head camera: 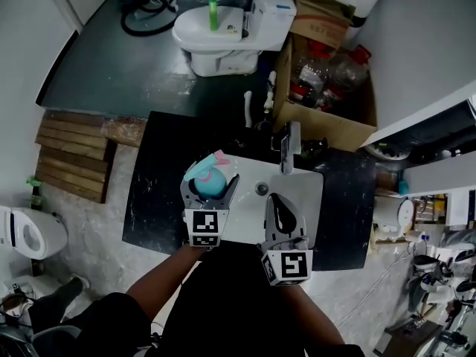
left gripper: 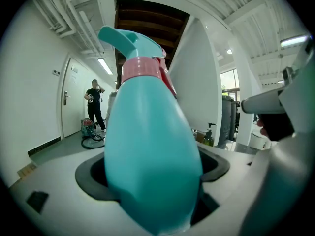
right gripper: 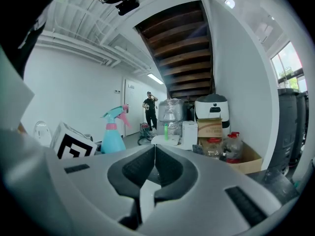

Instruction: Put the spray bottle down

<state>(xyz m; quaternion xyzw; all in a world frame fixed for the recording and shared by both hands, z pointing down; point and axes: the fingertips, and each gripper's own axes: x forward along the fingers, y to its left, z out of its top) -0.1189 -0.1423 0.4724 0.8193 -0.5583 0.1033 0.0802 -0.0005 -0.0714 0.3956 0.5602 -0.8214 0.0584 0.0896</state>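
Observation:
A teal spray bottle point(head camera: 204, 172) with a pink collar and trigger stands upright between the jaws of my left gripper point(head camera: 211, 180), which is shut on its body over the left part of the white sink basin point(head camera: 245, 199). In the left gripper view the spray bottle point(left gripper: 147, 146) fills the middle and hides the jaw tips. My right gripper point(head camera: 275, 199) hovers over the basin's right half, its jaws shut with nothing between them. From the right gripper point(right gripper: 155, 157) view the bottle point(right gripper: 113, 132) shows to the left, beside the left gripper's marker cube point(right gripper: 74, 140).
A chrome faucet point(head camera: 286, 146) rises at the basin's back edge, set in a black counter point(head camera: 156, 192). Behind are a cardboard box point(head camera: 327, 88) of bottles, a toilet point(head camera: 223, 32) with a green bottle point(head camera: 213, 12) and a wooden pallet point(head camera: 71, 155). A person point(right gripper: 149, 109) stands far off.

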